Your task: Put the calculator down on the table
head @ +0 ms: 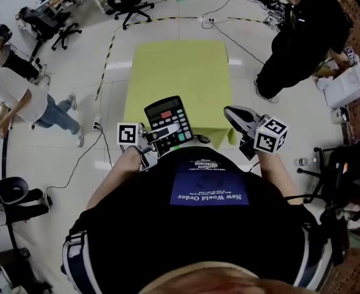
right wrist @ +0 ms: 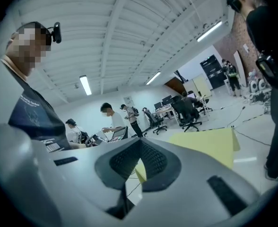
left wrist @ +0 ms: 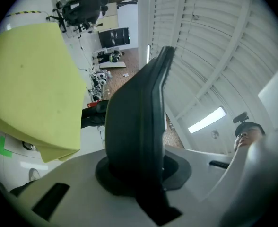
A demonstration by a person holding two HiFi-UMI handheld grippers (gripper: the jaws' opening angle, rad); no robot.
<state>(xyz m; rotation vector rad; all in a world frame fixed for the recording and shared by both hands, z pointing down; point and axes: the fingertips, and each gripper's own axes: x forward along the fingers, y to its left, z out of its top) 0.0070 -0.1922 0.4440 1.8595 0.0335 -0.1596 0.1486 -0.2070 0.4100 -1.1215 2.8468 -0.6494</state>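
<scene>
A black calculator [head: 168,122] with a red key and a grey display is clamped by its near end in my left gripper [head: 157,142], keys up, over the near edge of the yellow-green table [head: 180,72]. In the left gripper view the calculator [left wrist: 134,126] stands edge-on between the jaws, and the table [left wrist: 30,89] lies to its left. My right gripper [head: 233,114] hovers over the table's near right corner; its ribbed pads [right wrist: 151,160] meet with nothing between them. In that view the table [right wrist: 210,143] shows ahead.
A person in black [head: 302,35] stands on the floor by the table's far right, and a white box [head: 348,84] lies nearby. Another person [head: 21,97] is at the left. Office chairs [head: 131,2] stand behind the table. Cables run across the floor [head: 82,164].
</scene>
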